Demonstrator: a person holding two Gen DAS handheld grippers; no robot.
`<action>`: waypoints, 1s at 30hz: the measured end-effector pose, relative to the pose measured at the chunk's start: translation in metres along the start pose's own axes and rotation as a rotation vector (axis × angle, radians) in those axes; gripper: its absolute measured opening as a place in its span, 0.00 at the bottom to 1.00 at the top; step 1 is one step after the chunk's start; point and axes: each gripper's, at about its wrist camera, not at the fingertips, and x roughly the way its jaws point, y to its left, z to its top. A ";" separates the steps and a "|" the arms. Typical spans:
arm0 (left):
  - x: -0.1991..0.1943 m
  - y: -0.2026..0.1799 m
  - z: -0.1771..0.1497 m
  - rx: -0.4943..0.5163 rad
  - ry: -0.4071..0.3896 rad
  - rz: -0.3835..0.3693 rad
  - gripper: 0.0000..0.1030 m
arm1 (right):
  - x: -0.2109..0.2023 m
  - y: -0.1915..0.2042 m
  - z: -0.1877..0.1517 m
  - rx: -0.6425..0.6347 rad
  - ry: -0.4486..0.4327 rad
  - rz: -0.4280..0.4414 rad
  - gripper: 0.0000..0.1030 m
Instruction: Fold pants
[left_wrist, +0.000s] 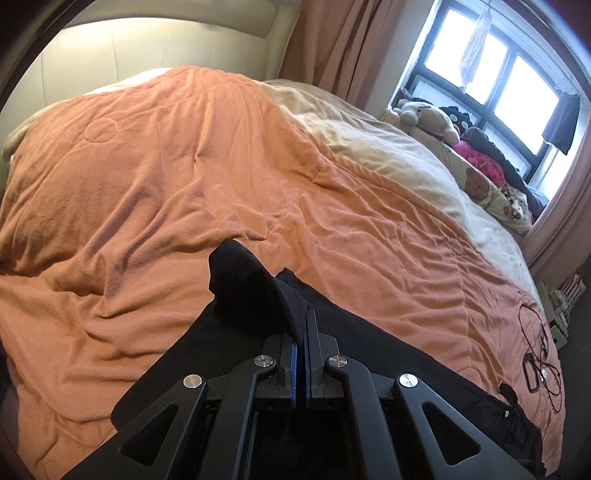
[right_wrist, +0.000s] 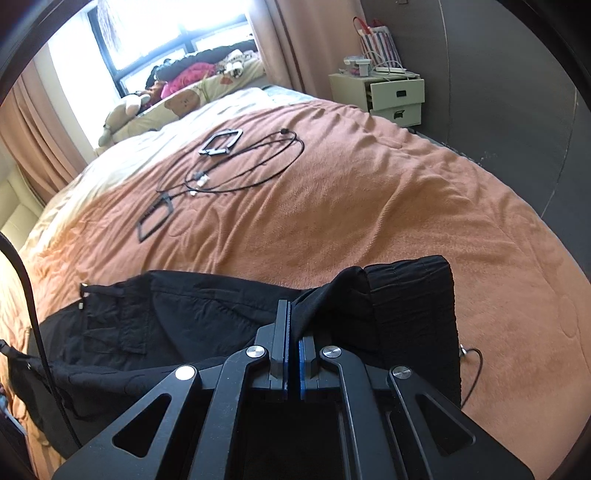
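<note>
Black pants (left_wrist: 388, 350) lie on an orange blanket (left_wrist: 166, 184) on a bed. My left gripper (left_wrist: 303, 328) is shut on a raised corner of the pants fabric, which sticks up in a peak above the fingers. In the right wrist view the pants (right_wrist: 184, 317) spread to the left, showing a pocket and waistband snaps. My right gripper (right_wrist: 293, 325) is shut on a fold of the pants near the gathered elastic hem (right_wrist: 410, 295), lifted slightly off the blanket (right_wrist: 369, 203).
Black cables (right_wrist: 243, 166) and two black rectangular frames (right_wrist: 221, 142) lie on the blanket beyond the pants. Stuffed toys and clothes (right_wrist: 184, 74) pile by the window. A white drawer unit (right_wrist: 391, 96) stands past the bed's far corner. A cream headboard (left_wrist: 147, 48) is behind.
</note>
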 end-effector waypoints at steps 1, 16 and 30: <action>0.010 -0.002 0.000 0.001 0.013 0.008 0.02 | 0.005 0.002 0.002 -0.004 0.004 -0.004 0.00; 0.098 -0.035 0.006 0.069 0.109 0.070 0.02 | 0.076 0.010 0.019 -0.025 0.063 -0.076 0.00; 0.083 -0.020 0.015 0.073 0.088 0.072 0.83 | 0.065 0.012 0.020 -0.036 0.020 -0.014 0.68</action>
